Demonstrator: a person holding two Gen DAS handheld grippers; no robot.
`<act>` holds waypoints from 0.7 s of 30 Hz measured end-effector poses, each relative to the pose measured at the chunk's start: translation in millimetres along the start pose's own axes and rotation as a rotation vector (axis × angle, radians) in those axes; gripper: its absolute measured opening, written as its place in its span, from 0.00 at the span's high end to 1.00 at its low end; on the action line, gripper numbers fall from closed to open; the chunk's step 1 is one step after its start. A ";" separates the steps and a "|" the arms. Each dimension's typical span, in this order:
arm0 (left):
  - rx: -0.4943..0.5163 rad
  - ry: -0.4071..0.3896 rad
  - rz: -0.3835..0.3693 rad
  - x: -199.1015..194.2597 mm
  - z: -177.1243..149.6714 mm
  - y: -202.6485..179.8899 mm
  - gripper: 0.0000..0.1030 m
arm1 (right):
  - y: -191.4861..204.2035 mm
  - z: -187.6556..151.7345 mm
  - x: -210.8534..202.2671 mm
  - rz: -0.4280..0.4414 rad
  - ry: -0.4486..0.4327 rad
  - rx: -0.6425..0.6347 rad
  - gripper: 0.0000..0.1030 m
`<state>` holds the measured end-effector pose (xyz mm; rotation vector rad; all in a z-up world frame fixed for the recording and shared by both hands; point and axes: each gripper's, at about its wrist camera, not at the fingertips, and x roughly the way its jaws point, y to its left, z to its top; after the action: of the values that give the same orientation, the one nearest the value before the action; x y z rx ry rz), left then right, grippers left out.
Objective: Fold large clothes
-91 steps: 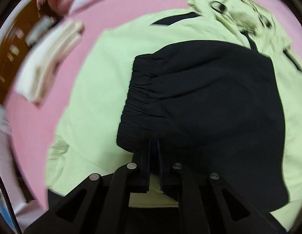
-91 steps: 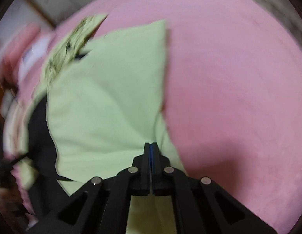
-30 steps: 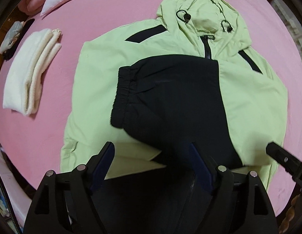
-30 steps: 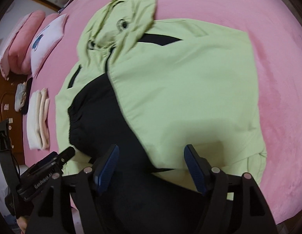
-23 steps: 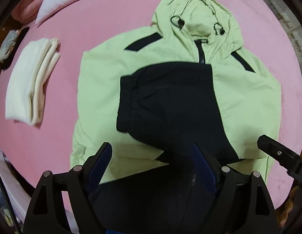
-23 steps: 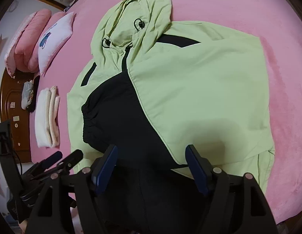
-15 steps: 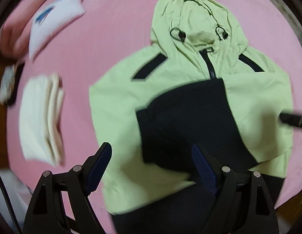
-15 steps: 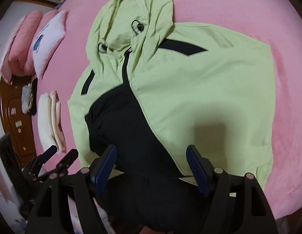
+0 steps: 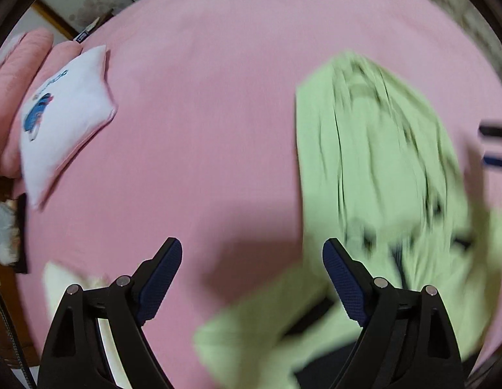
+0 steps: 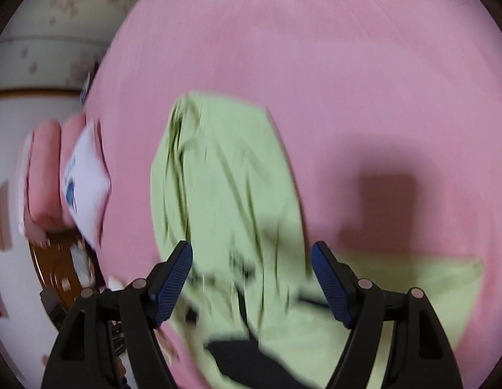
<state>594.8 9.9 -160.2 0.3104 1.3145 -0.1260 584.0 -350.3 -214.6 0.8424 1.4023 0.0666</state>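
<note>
Lying blurred on pink bedsheet (image 9: 218, 97): light-green jacket (image 9: 380, 162).

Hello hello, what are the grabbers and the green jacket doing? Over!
Left gripper opening, empty. Right gripper open, empty, above the hood. Jacket flat on the bed, sleeves folded in. Nothing in the way.

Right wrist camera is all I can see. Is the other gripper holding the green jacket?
Observer: No. The left gripper has its jaws opening, with only the pink bedsheet between them.
Operator: Where's the jacket from over there?
Observer: The green hooded jacket lies to the right of that gripper, blurred.
Operator: Anything else down there?
Observer: A cream folded cloth peeks out beside its left finger.
</note>
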 end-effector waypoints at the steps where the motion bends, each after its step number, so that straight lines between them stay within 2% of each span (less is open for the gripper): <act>1: -0.039 -0.038 -0.048 9.7 10.9 4.1 0.15 | -1.3 5.9 4.3 0.010 -0.029 -0.014 0.27; 3: -0.142 -0.108 -0.145 30.0 26.9 13.3 0.15 | -6.2 20.4 19.7 0.061 -0.096 -0.048 0.27; 5: -0.228 -0.141 -0.228 50.8 35.5 19.0 0.15 | -11.5 29.1 33.5 0.123 -0.139 -0.075 0.27; 8: -0.302 -0.131 -0.305 86.4 45.2 18.0 0.16 | -17.6 43.4 55.9 0.147 -0.143 -0.101 0.27; 9: -0.311 -0.122 -0.329 97.0 47.6 15.9 0.19 | -19.0 48.2 63.8 0.155 -0.136 -0.110 0.27; 10: -0.304 -0.107 -0.358 106.8 50.2 12.5 0.30 | -18.7 51.0 67.5 0.173 -0.141 -0.126 0.27; 11: -0.295 -0.096 -0.378 112.1 49.3 8.8 0.35 | -18.1 52.9 68.8 0.194 -0.151 -0.144 0.30; 12: -0.273 -0.078 -0.393 120.3 51.9 3.9 0.47 | -15.9 55.7 70.0 0.223 -0.161 -0.171 0.34; 14: -0.224 -0.097 -0.384 127.8 54.8 -4.6 0.64 | -11.0 61.3 75.9 0.255 -0.148 -0.216 0.65; 15: -0.208 -0.112 -0.397 127.9 55.4 -6.3 0.86 | -8.5 62.8 81.4 0.240 -0.131 -0.231 0.75; 16: -0.197 -0.116 -0.425 128.4 56.5 -8.0 0.91 | -6.9 62.7 85.3 0.227 -0.120 -0.242 0.90; 18: -0.198 -0.124 -0.429 127.0 57.2 -8.0 0.93 | -1.1 62.5 88.1 0.241 -0.113 -0.260 0.92; 21: -0.186 -0.155 -0.476 115.3 53.8 -0.4 0.94 | 9.0 54.6 75.9 0.363 -0.128 -0.295 0.93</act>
<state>674.0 3.4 -259.6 -0.1730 1.2156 -0.4171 652.2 -331.2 -276.3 0.8281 1.0736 0.4784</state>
